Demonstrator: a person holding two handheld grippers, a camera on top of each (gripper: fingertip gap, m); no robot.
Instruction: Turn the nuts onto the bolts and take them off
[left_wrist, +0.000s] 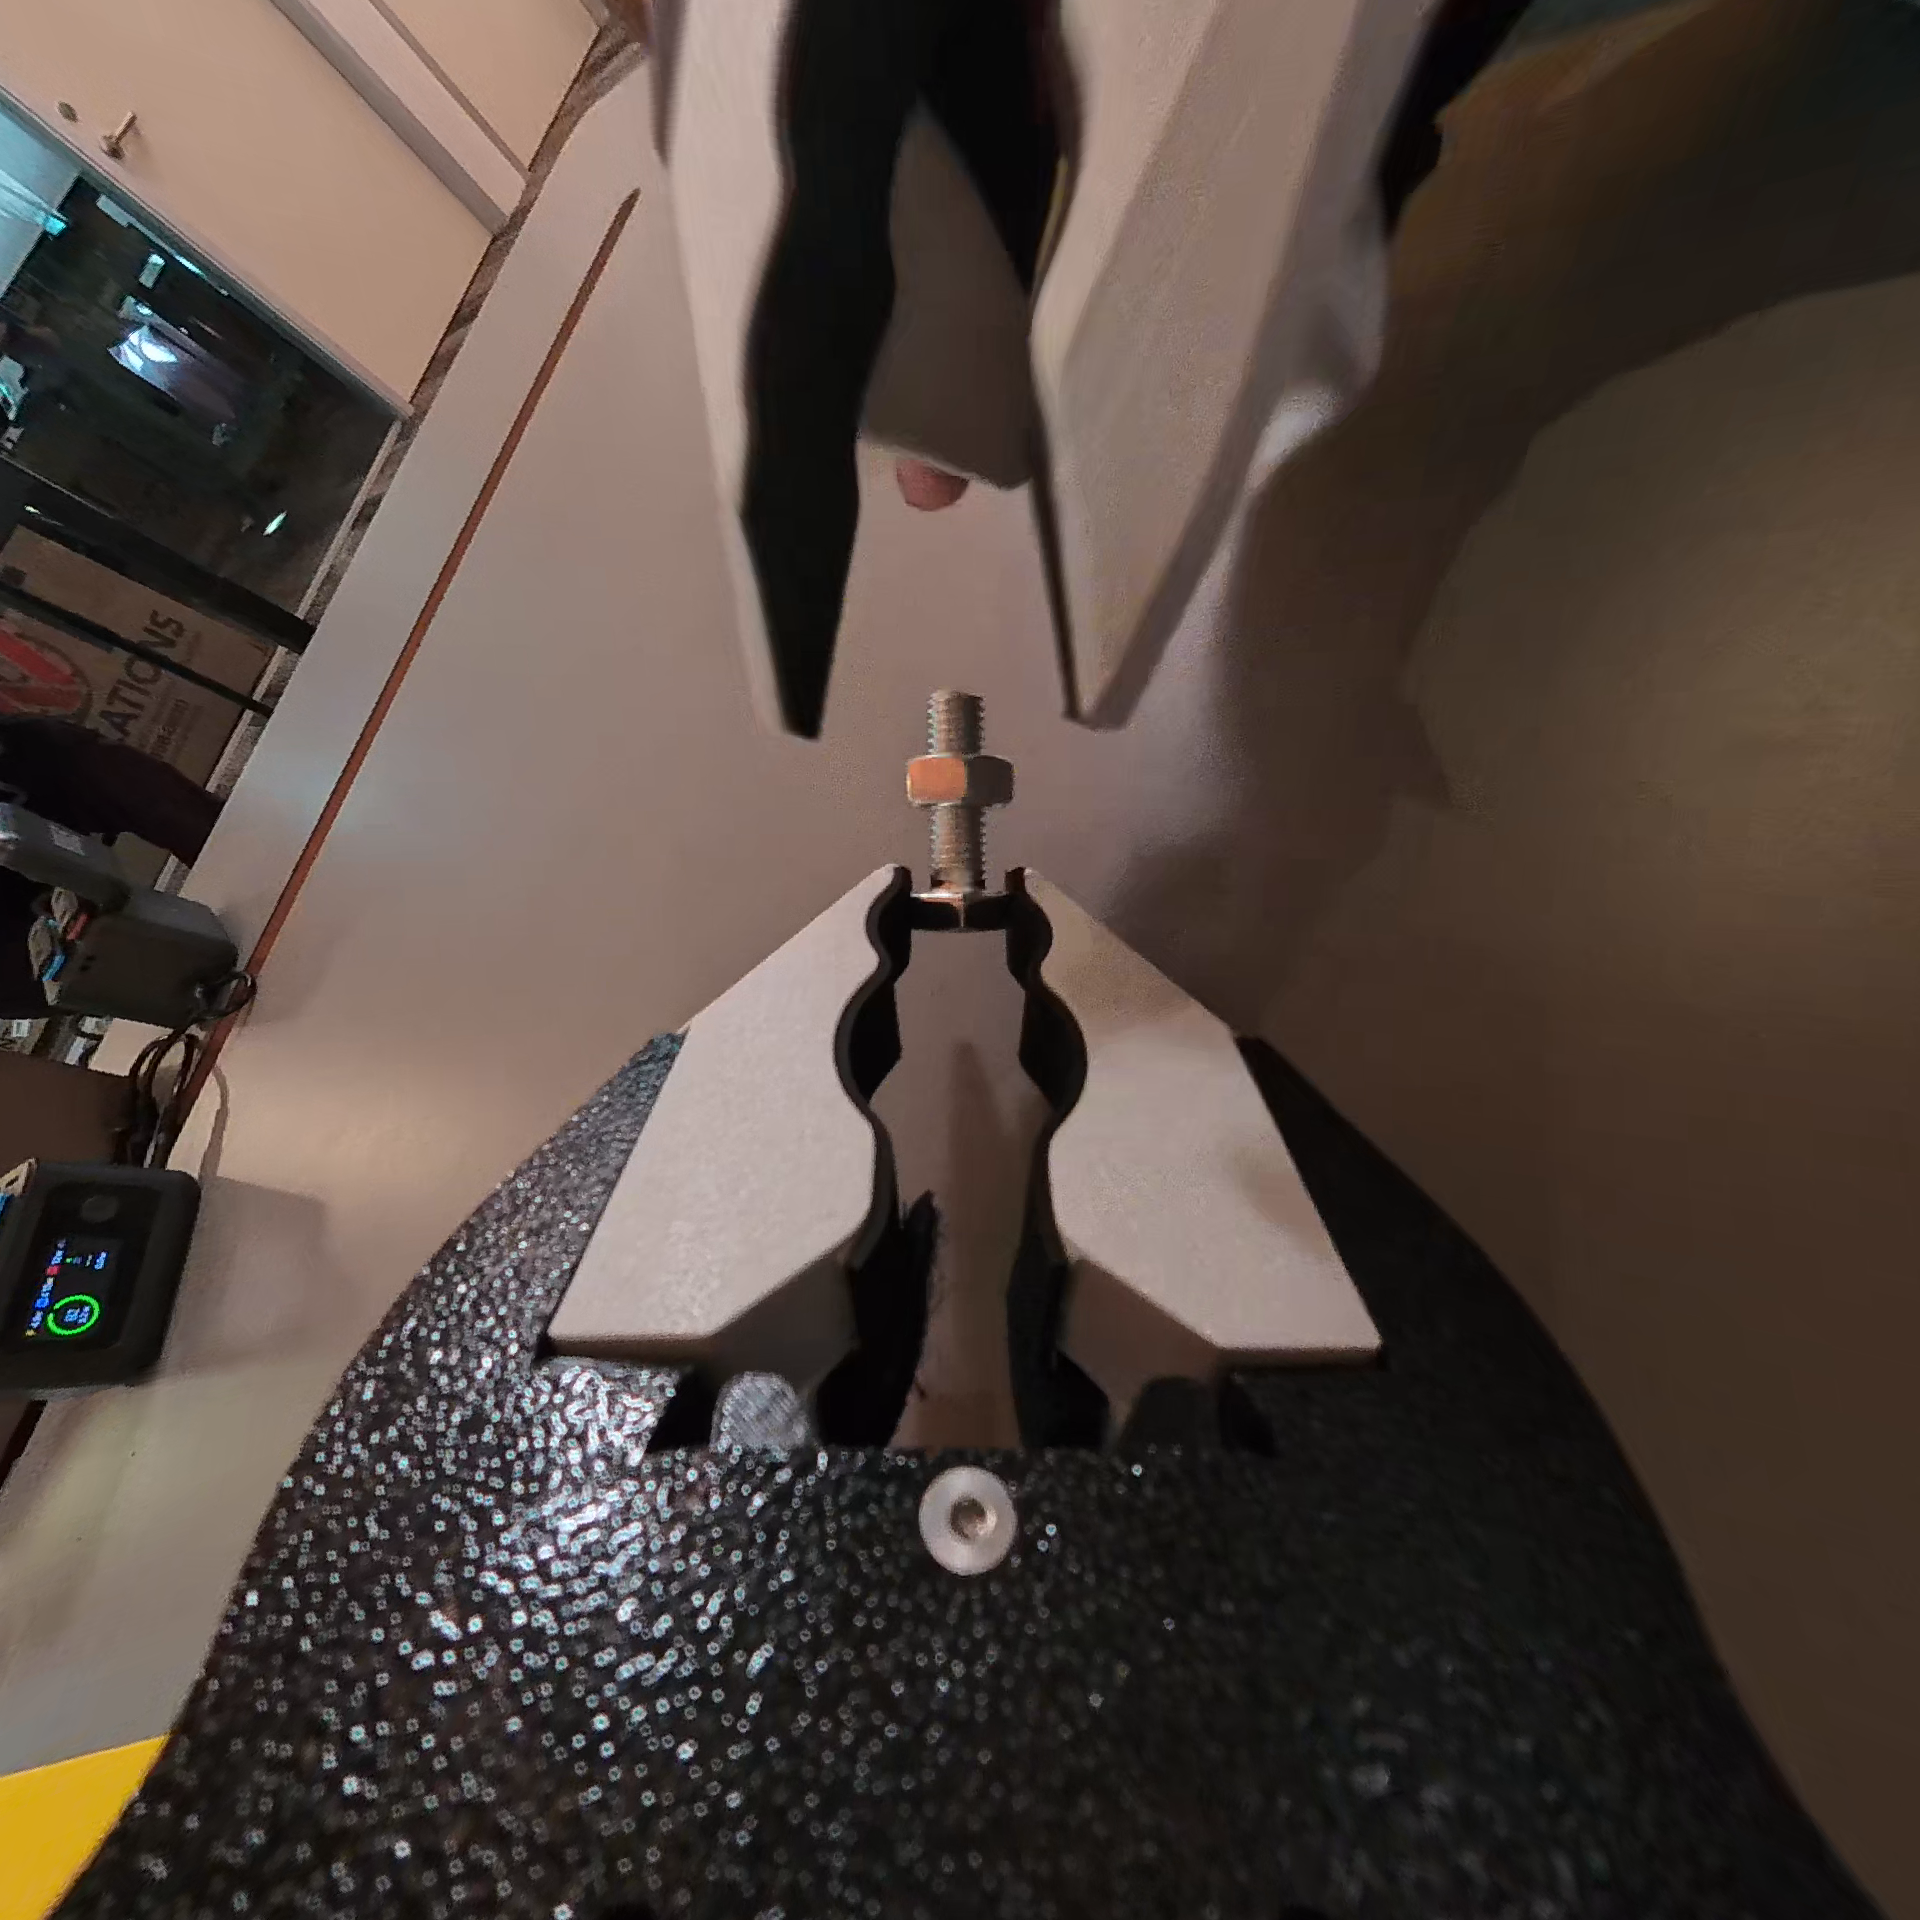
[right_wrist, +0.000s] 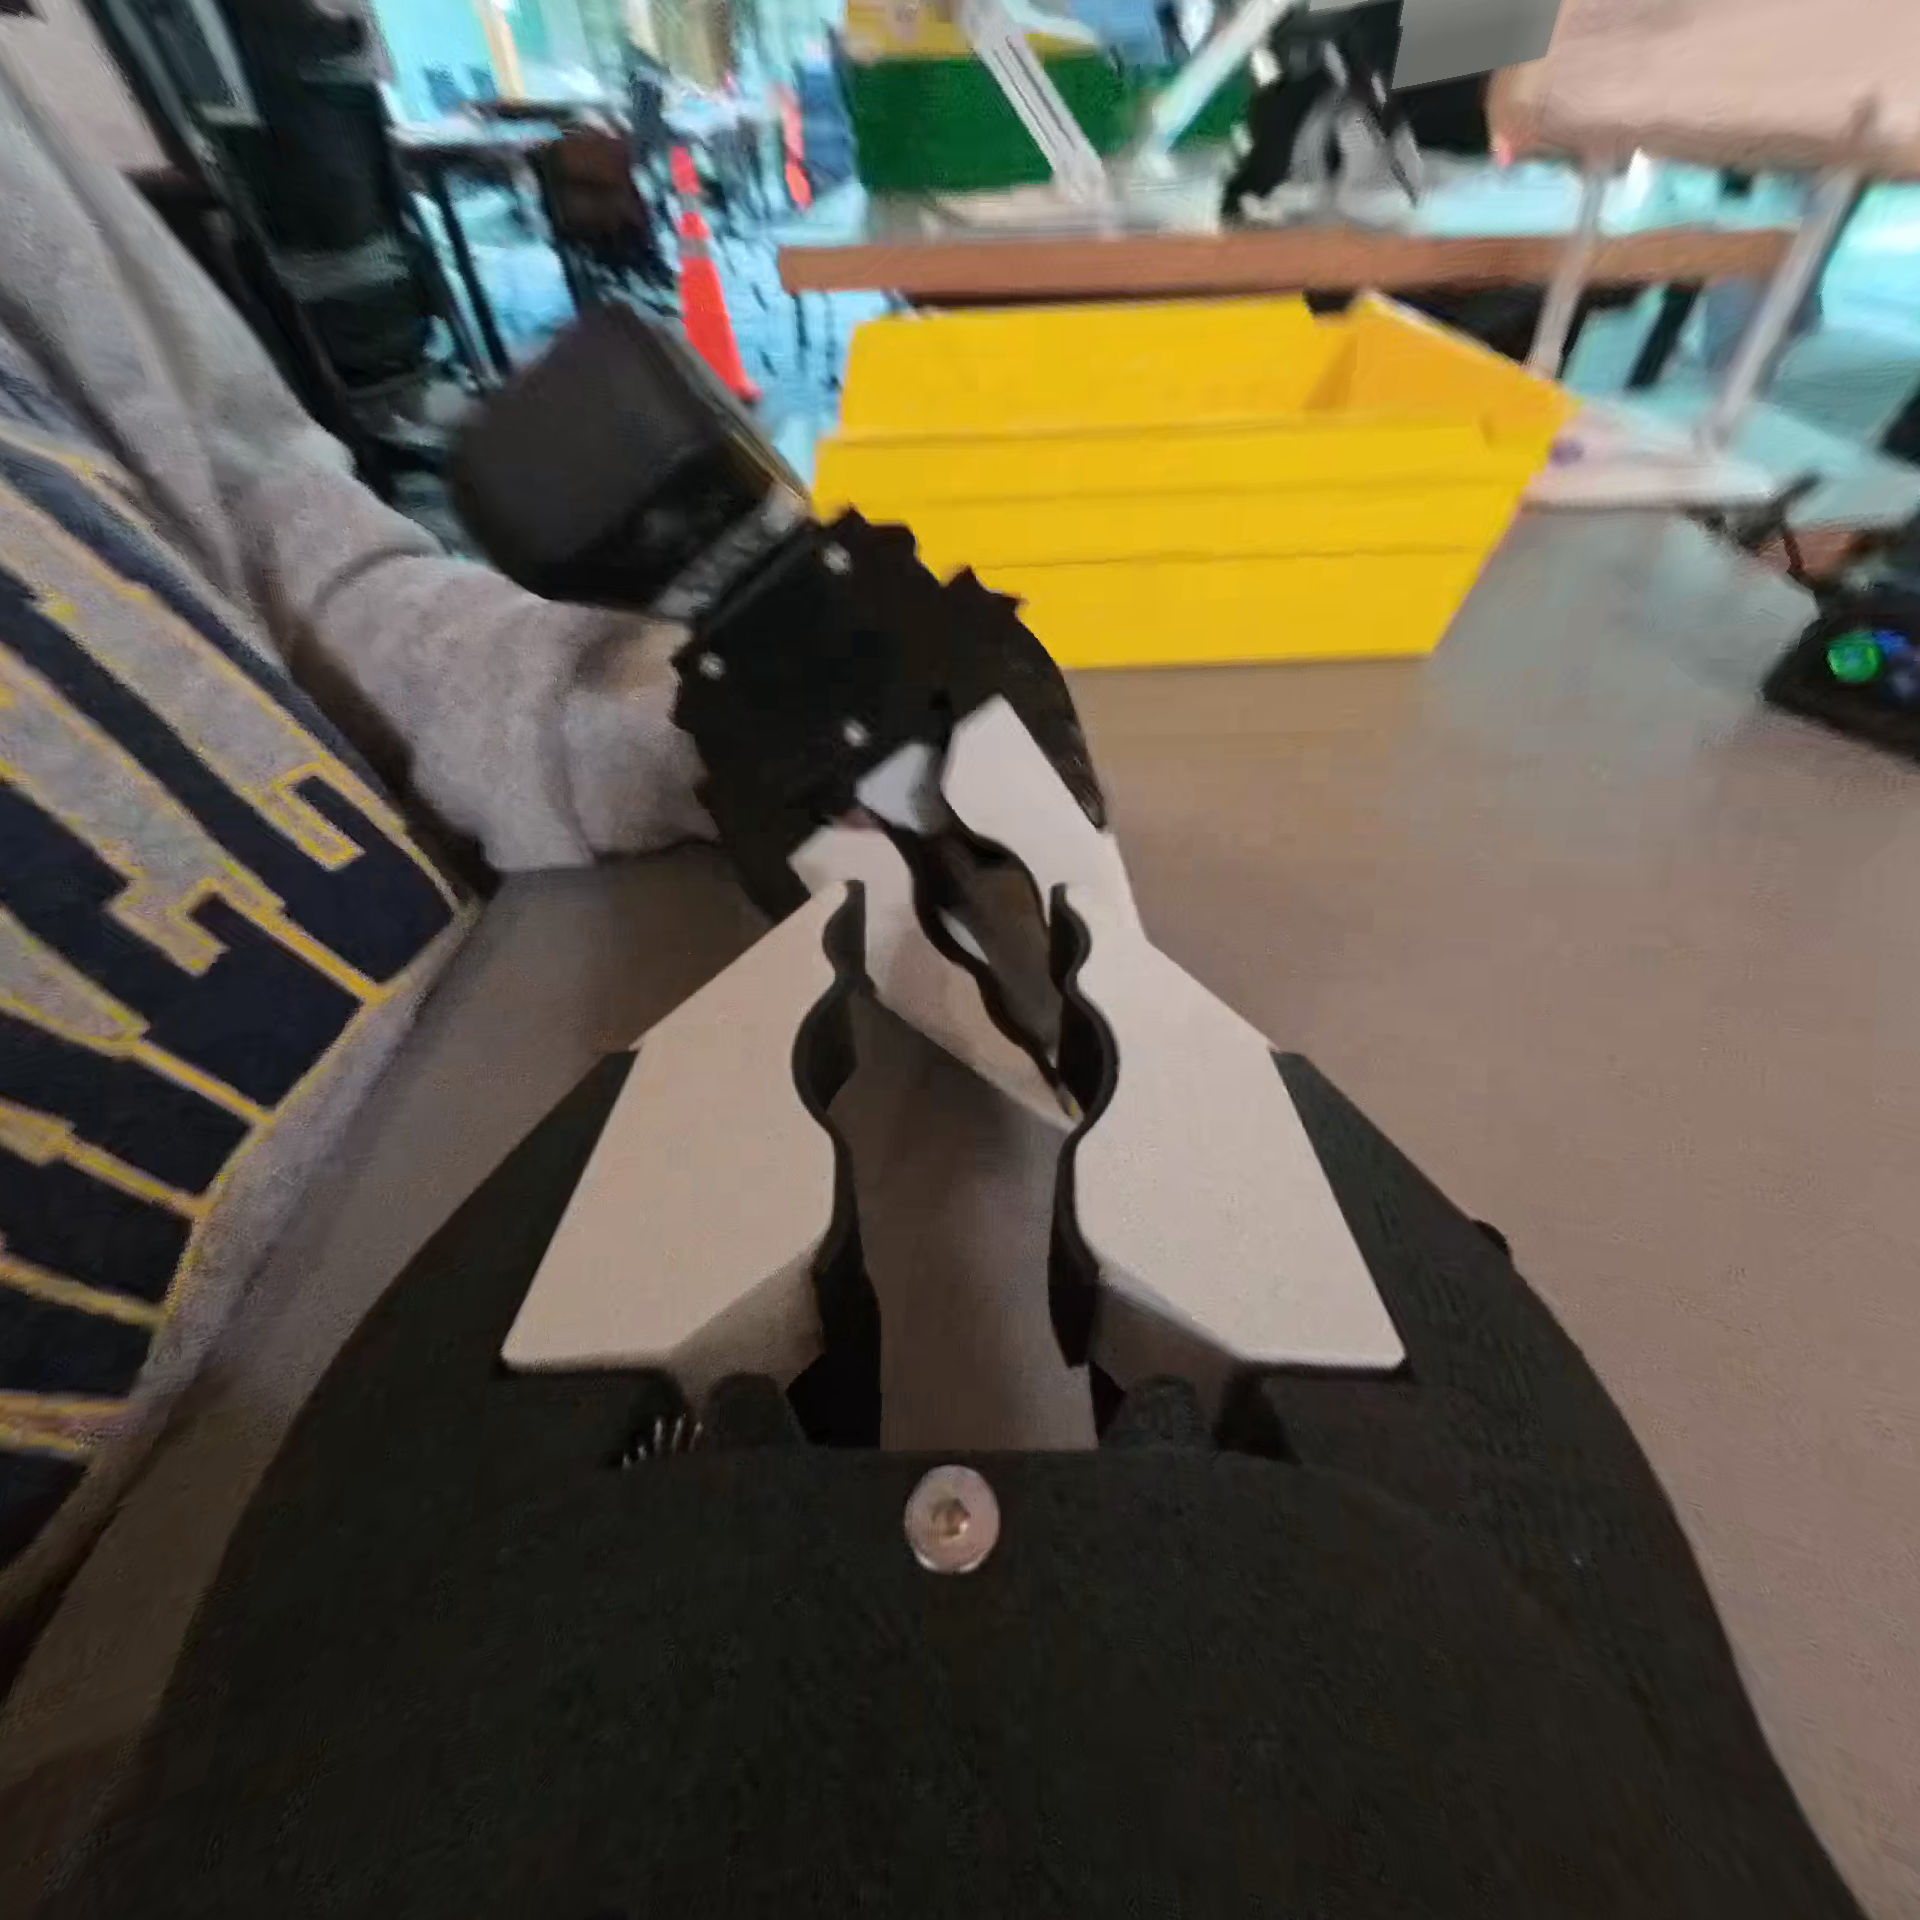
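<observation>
Over the counter (right_wrist: 1455, 935), with the yellow bin (right_wrist: 1174, 478) at its far side, the two claws meet nose to nose. The left claw (left_wrist: 958, 902) is closed on the head of the bolt (left_wrist: 957, 842), holding the threaded shank out, probably to steady it for turning. Just beyond the bolt's tip, the right claw (left_wrist: 940, 717) hangs open and empty, its tips straddling the shank. Partway down the bolt's thread sits the nut (left_wrist: 958, 781), clear of both claws.

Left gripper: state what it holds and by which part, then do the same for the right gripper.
The left gripper holds the bolt by its head, nut partway along the thread. The right gripper holds nothing; its jaws are open.
</observation>
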